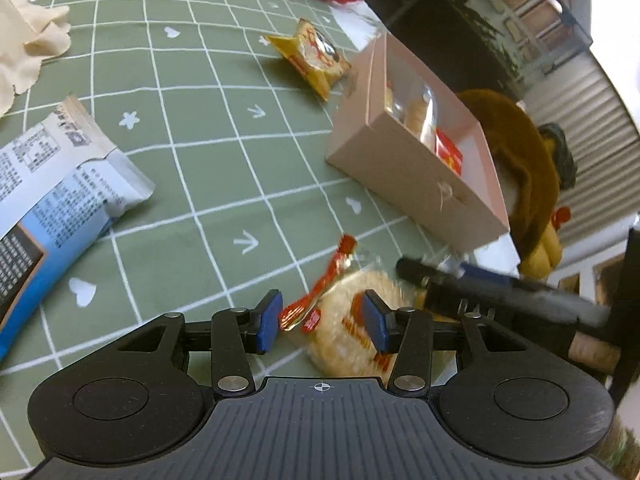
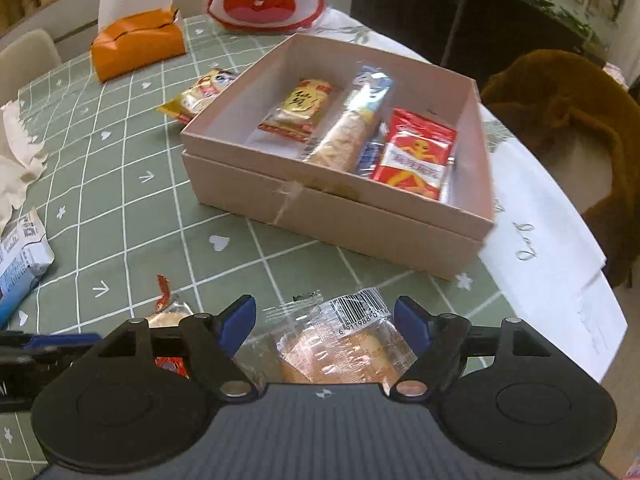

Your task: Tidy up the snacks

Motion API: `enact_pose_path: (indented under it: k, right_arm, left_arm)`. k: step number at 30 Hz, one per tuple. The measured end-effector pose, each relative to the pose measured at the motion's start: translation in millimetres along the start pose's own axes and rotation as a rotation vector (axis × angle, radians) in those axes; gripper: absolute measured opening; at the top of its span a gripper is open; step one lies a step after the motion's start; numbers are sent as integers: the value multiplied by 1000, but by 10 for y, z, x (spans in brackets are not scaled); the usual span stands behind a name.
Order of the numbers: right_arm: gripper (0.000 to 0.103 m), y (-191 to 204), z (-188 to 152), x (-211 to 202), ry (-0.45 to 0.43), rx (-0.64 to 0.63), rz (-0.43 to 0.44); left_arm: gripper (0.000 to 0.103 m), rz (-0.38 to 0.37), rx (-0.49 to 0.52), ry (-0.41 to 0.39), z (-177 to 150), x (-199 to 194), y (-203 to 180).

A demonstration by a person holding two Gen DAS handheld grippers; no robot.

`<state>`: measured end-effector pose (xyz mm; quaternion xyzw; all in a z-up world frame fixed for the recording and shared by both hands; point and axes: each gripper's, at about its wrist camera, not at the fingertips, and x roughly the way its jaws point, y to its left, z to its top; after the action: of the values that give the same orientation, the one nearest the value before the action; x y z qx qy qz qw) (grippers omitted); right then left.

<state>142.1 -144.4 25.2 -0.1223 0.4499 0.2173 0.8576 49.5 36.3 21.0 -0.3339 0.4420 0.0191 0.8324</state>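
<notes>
My left tool [image 1: 322, 322] and right tool [image 2: 324, 322] — both wide — each straddle a wrapped rice cracker [image 1: 348, 332] [image 2: 340, 350] near the counter [image 2: 132, 216] edge, beside the pink box [image 2: 320, 208].

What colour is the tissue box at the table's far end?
Orange, with white tissue sticking up from the tissue box; the right wrist view shows it best.
</notes>
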Motion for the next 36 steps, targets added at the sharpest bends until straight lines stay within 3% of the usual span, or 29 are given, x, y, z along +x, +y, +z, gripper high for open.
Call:
enact_pose_path:
  k: [5, 13, 18, 28, 30, 34, 36]
  right_arm:
    - [77, 113, -94, -80, 13, -30, 51]
    - [77, 37, -234, -174, 58, -7, 107]
    - [78, 35, -207, -266, 26, 2, 107]
    - [80, 52, -279, -105, 60, 41, 133]
    - [80, 37, -307, -113, 65, 54, 139]
    - [80, 11, -311, -356, 1, 21, 143]
    - [80, 5, -310, -439, 2, -2, 174]
  left_arm:
    - [58, 13, 39, -15, 88, 45, -59]
    - [57, -45, 32, 6, 150, 84, 24]
    - [54, -40, 56, 36, 130, 71, 8]
    - [50, -83, 34, 93, 115, 57, 90]
    - [50, -66, 51, 105, 99, 32, 36]
    - [50, 13, 119, 46, 54, -278, -4]
    - [50, 20, 103, 41, 55, -400, 41]
